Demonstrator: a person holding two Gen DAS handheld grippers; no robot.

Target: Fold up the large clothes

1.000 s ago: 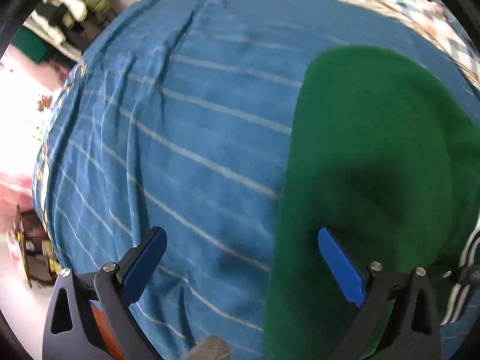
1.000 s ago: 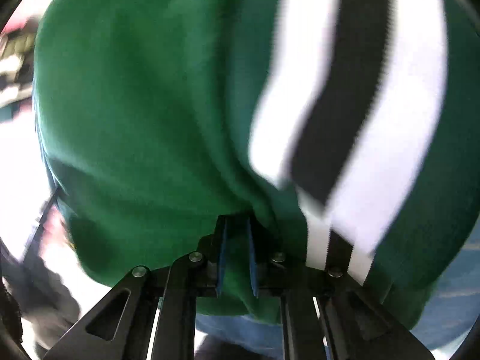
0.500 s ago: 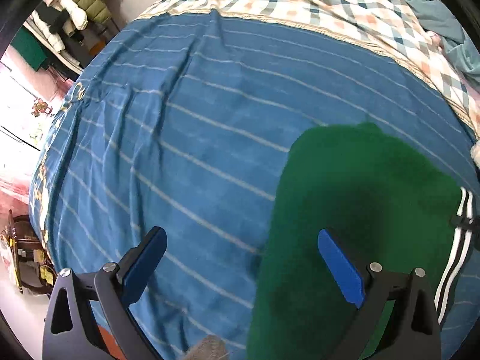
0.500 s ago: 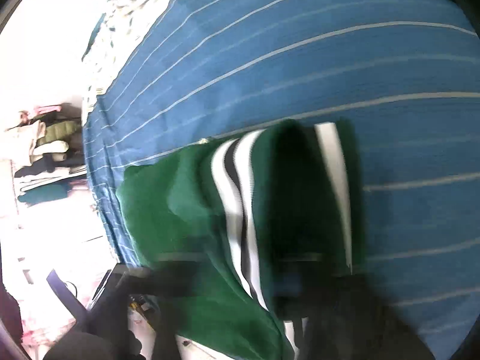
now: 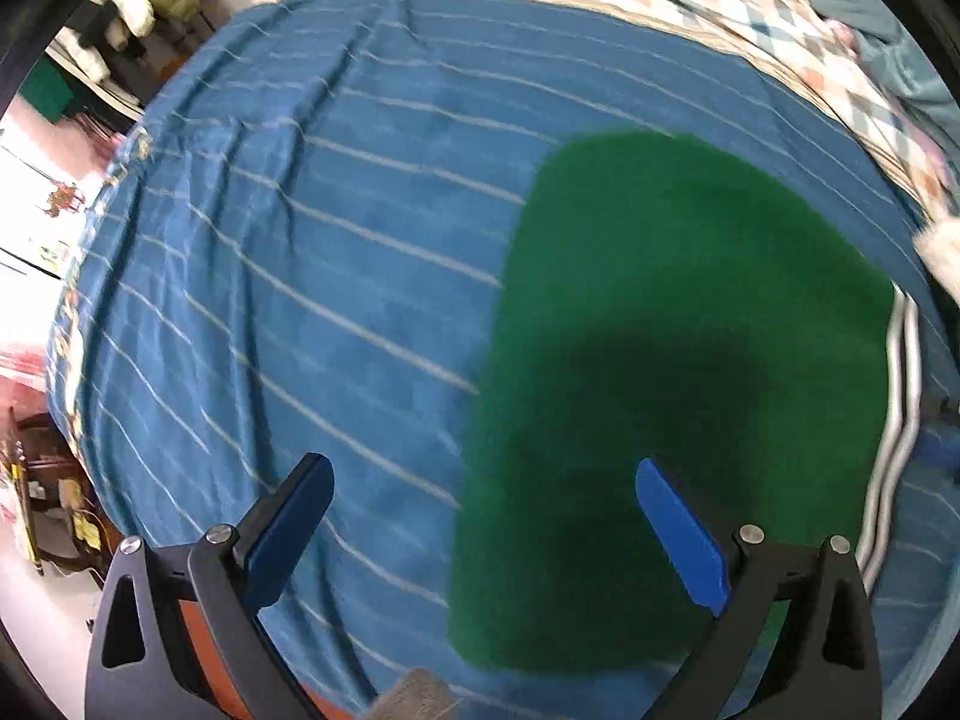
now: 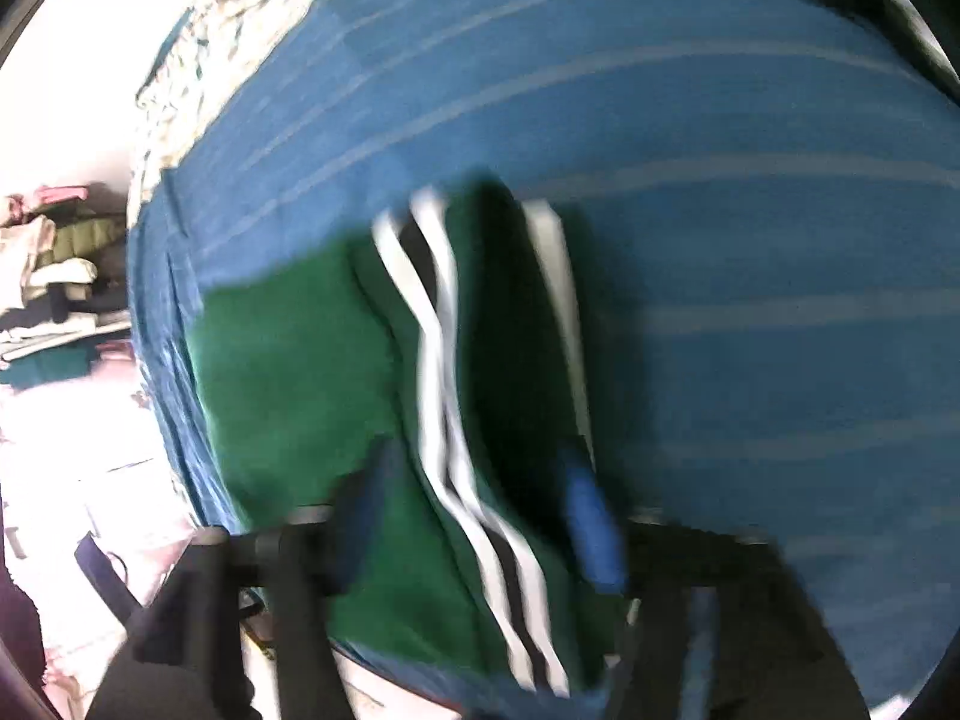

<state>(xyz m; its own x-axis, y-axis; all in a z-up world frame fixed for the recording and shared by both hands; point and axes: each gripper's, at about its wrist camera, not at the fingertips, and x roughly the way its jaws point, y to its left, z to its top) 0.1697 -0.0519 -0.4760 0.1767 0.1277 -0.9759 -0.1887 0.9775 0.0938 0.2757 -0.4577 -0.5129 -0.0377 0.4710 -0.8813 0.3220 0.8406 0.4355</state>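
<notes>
A green garment [image 5: 672, 360] with white and black side stripes [image 5: 897, 420] lies folded flat on the blue striped bedsheet [image 5: 300, 276]. My left gripper [image 5: 480, 516] is open and empty above the garment's left edge. In the right wrist view, which is blurred by motion, the garment [image 6: 300, 372] lies below with its stripes [image 6: 444, 408] running between the jaws. My right gripper [image 6: 474, 516] is open, apart from the cloth, holding nothing.
A checked blanket [image 5: 720, 18] covers the far end of the bed. Hanging clothes [image 5: 138, 0] and a dark wooden stand [image 5: 36, 492] are beyond the bed's left edge. The bed edge [image 6: 174, 396] drops to the floor at left.
My right gripper has let go of the green garment and opened, pulling back above it. The garment has dropped flat on the bed. My left gripper stays open.
</notes>
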